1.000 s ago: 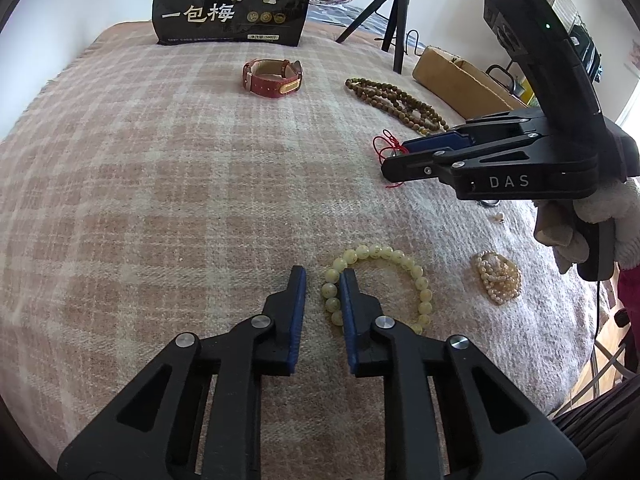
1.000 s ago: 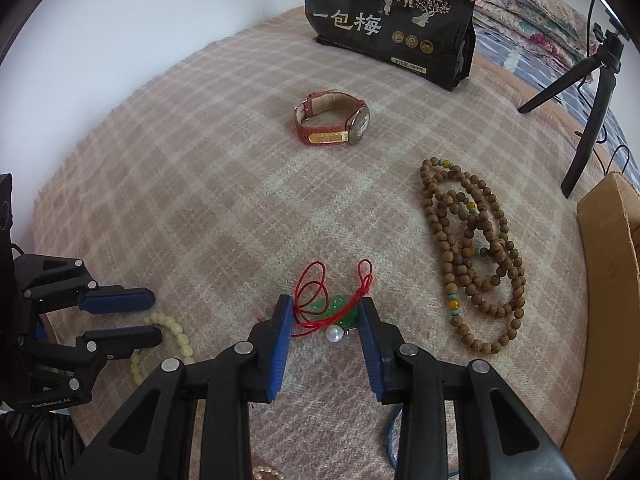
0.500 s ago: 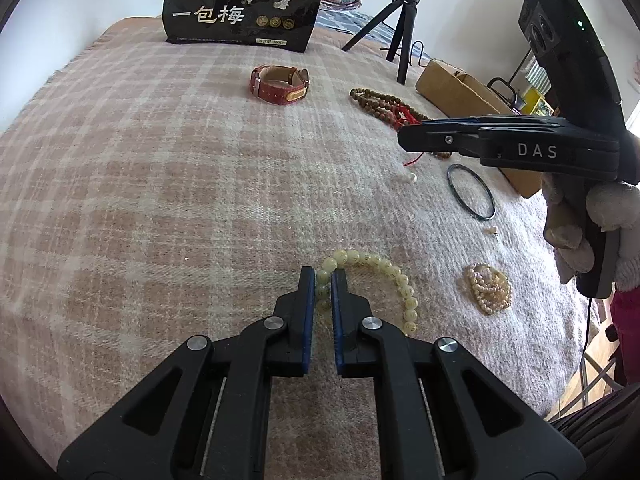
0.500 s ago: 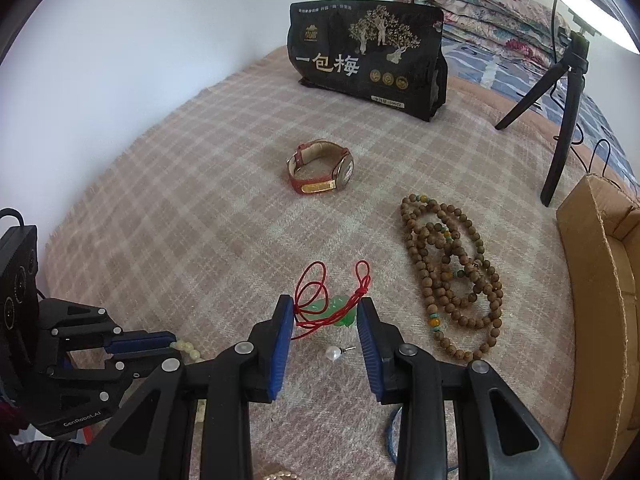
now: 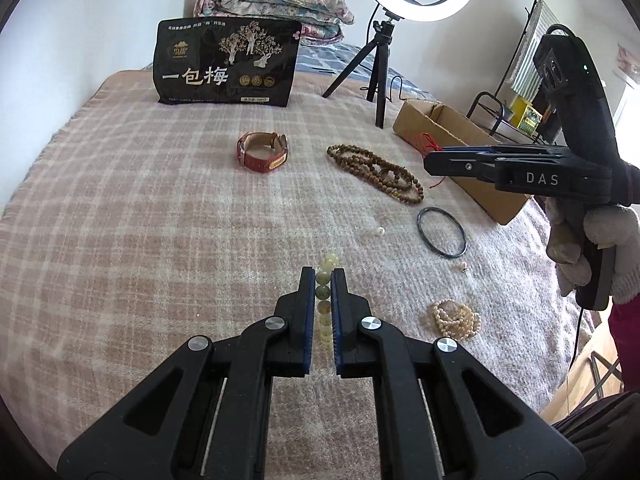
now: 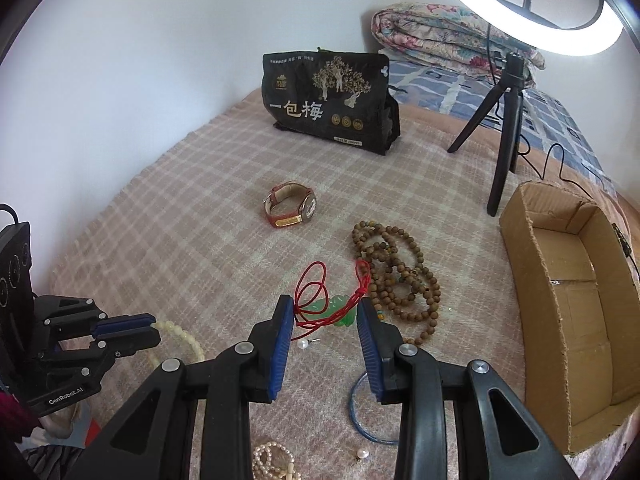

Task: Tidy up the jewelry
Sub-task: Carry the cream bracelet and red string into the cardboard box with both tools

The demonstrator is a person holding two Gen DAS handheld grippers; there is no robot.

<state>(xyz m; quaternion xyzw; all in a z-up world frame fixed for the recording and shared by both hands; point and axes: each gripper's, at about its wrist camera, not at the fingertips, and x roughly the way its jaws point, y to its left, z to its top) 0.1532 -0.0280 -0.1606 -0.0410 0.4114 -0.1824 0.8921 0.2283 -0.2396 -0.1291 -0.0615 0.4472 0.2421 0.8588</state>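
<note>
Left wrist view: the left hand-held gripper (image 5: 321, 280) clamps a pale bead bracelet (image 5: 325, 288) above the bed (image 5: 120, 208).

Right wrist view: the right hand-held gripper (image 6: 325, 320), seemingly pinching a red cord pendant (image 6: 334, 308), likely heads next for the cardboard box (image 6: 568, 292).

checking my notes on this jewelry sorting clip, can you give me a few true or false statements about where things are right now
1. The left gripper is shut on the pale bead bracelet. True.
2. The right gripper is empty. False: the red cord pendant hangs between its blue pads, lifted off the blanket.
3. The cardboard box already holds jewelry. False: only bare cardboard shows inside.
4. The red watch lies between the black bag and the brown bead necklace. True.
5. The dark bangle lies flat on the blanket. True.
</note>
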